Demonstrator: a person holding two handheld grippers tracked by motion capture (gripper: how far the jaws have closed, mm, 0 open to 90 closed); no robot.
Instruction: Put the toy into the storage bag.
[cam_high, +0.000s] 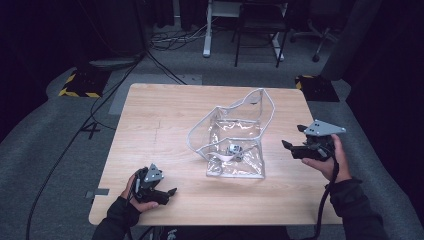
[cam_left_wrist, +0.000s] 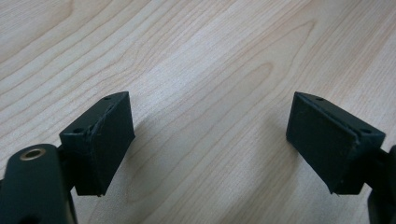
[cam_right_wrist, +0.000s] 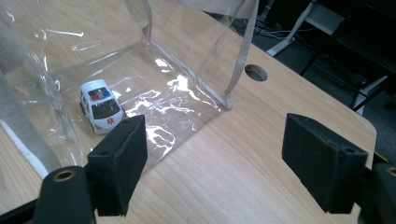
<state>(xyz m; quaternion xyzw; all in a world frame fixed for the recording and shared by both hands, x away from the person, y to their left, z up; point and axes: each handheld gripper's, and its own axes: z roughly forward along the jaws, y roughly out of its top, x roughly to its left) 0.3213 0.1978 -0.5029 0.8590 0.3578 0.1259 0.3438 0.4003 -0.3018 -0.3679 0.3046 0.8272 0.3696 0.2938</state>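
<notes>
A clear plastic bag (cam_high: 235, 135) with white trim stands open in the middle of the wooden table (cam_high: 150, 120). A small white toy ambulance (cam_high: 234, 150) (cam_right_wrist: 100, 106) lies inside it on the bag's floor. My right gripper (cam_high: 294, 138) (cam_right_wrist: 215, 161) is held above the table just right of the bag, open and empty, pointing at it. My left gripper (cam_high: 170, 192) (cam_left_wrist: 210, 140) rests low near the front left of the table, open with only bare wood between its pads.
A round cable hole (cam_right_wrist: 256, 72) pierces the table past the bag. Beyond the table are a desk leg (cam_high: 207, 30), a chair (cam_high: 260, 25) and cables (cam_high: 165, 37) on grey carpet. Yellow-black striped floor blocks (cam_high: 80, 82) flank the table's far side.
</notes>
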